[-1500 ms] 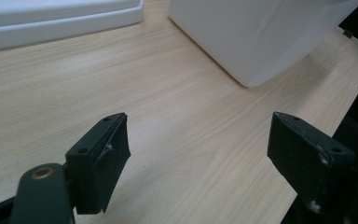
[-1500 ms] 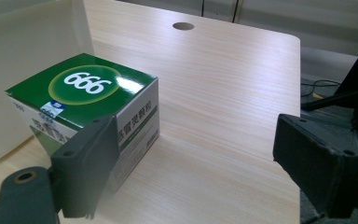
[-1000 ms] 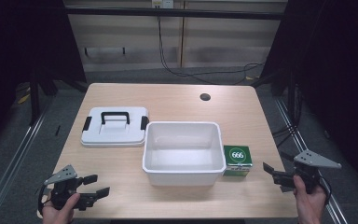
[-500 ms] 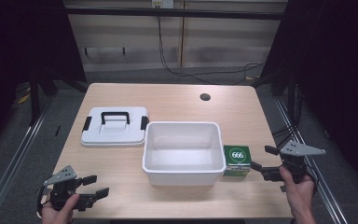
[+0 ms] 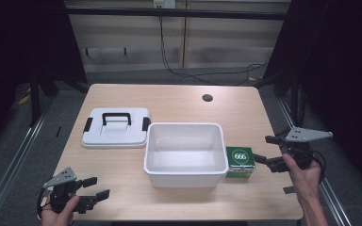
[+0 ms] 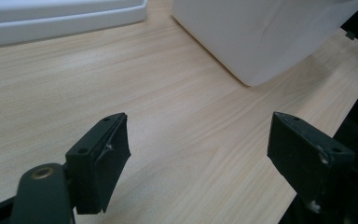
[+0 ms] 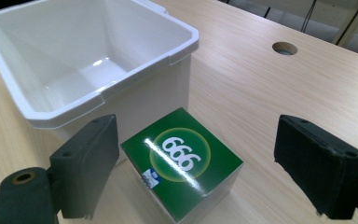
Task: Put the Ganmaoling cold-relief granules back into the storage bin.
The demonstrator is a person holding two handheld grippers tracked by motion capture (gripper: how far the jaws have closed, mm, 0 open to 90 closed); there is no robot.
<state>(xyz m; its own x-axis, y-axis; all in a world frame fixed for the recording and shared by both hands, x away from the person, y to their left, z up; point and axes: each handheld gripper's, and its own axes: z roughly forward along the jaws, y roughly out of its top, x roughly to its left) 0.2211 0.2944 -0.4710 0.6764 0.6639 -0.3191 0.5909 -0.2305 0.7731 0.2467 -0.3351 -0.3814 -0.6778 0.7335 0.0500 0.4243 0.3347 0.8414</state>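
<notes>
A green box marked 666 (image 5: pixel 240 159) (image 7: pixel 182 161) lies on the table against the right side of an empty white tub (image 5: pixel 185 151) (image 7: pixel 79 60). My right gripper (image 5: pixel 265 149) (image 7: pixel 196 173) is open just right of the box, its jaws wide apart and the box between and slightly ahead of them. A white lid with a black handle (image 5: pixel 116 127) (image 6: pixel 51 16) lies left of the tub. My left gripper (image 5: pixel 95 187) (image 6: pixel 200 156) is open low over the table's front left, with bare wood between its jaws.
A round cable hole (image 5: pixel 207 98) (image 7: pixel 285 47) sits in the table's far right part. The table's right edge runs close behind my right hand. Bare wood stretches between my left gripper and the tub's corner (image 6: pixel 251 42).
My right gripper has moved left and toward the green box, from the table's right edge to just beside the box. The left gripper has stayed put.
</notes>
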